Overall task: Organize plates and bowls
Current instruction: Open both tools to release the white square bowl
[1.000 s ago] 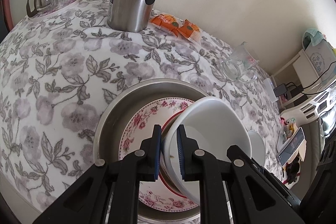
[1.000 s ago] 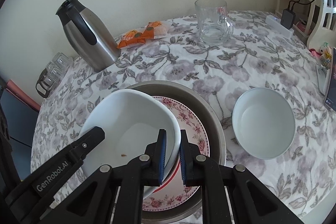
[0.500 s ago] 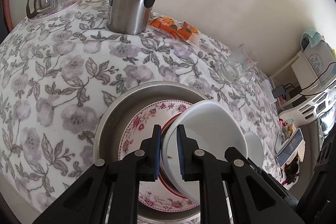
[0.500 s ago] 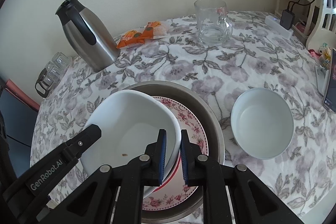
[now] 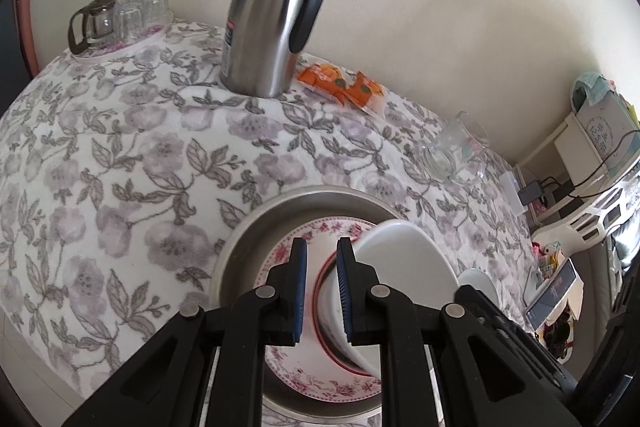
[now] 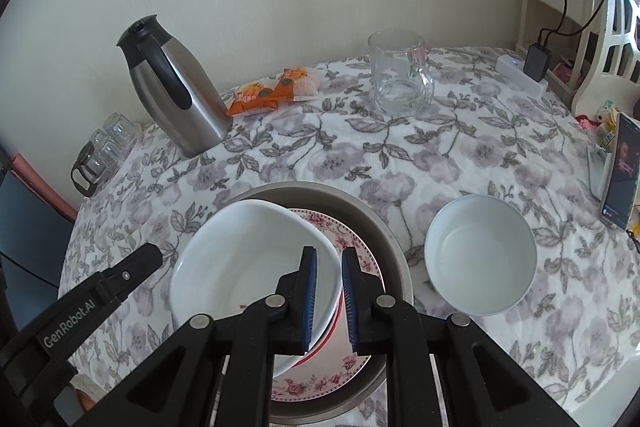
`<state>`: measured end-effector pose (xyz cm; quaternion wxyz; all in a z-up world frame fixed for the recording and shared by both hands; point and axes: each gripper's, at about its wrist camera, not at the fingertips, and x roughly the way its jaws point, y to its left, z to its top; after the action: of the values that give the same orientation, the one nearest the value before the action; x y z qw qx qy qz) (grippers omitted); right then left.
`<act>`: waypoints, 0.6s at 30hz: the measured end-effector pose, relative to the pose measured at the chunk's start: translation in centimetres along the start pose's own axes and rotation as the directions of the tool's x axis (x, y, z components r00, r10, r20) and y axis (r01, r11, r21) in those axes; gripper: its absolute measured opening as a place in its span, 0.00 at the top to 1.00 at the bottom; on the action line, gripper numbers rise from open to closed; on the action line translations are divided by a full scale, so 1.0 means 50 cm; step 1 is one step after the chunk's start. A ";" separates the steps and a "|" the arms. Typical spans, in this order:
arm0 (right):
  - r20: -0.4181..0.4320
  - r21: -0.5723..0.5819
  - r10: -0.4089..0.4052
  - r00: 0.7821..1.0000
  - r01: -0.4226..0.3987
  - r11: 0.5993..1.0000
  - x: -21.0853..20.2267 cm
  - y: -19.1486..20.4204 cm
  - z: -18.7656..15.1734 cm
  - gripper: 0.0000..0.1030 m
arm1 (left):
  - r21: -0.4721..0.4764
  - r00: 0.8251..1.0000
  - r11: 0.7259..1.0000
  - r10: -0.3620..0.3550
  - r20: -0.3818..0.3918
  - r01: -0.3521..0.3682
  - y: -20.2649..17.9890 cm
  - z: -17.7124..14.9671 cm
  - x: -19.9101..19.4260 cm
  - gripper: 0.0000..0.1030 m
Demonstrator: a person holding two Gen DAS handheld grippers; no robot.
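white square glazed ceramic bowl (image 6: 256, 259) | stiff, slick, breakable | right claw (image 6: 329, 291) pinching near rim | left claw (image 5: 321, 287) just eased open, rim outside

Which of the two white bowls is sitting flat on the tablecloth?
The round white bowl, standing alone right of the metal basin. The larger squarish white bowl sits tilted over the floral plate inside that basin.

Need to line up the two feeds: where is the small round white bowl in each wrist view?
Left wrist: small white bowl, lower right, partly hidden behind the right gripper.
Right wrist: small white bowl, right of centre, fully visible on the cloth.
Shared landmark: steel thermos.
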<state>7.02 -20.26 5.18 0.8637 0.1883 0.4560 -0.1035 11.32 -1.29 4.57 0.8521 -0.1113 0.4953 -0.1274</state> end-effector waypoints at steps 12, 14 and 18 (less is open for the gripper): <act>0.007 0.006 -0.038 0.999 0.038 0.999 -0.004 -0.009 0.003 0.36 | -0.043 0.987 0.987 0.158 0.001 -0.158 0.041 0.004 0.002 0.24; 0.002 0.002 -0.040 0.999 0.040 0.999 -0.001 -0.009 0.003 0.25 | -0.049 0.985 0.984 0.172 0.001 -0.172 0.046 0.004 0.003 0.24; 0.010 -0.001 -0.040 0.999 0.040 0.999 0.000 -0.009 0.003 0.16 | -0.053 0.981 0.979 0.195 0.008 -0.195 0.055 0.005 0.004 0.14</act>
<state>6.94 -20.72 5.15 0.8637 0.1782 0.4556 -0.1214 11.95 1.26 3.64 0.8604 -0.0850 0.5015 -0.0298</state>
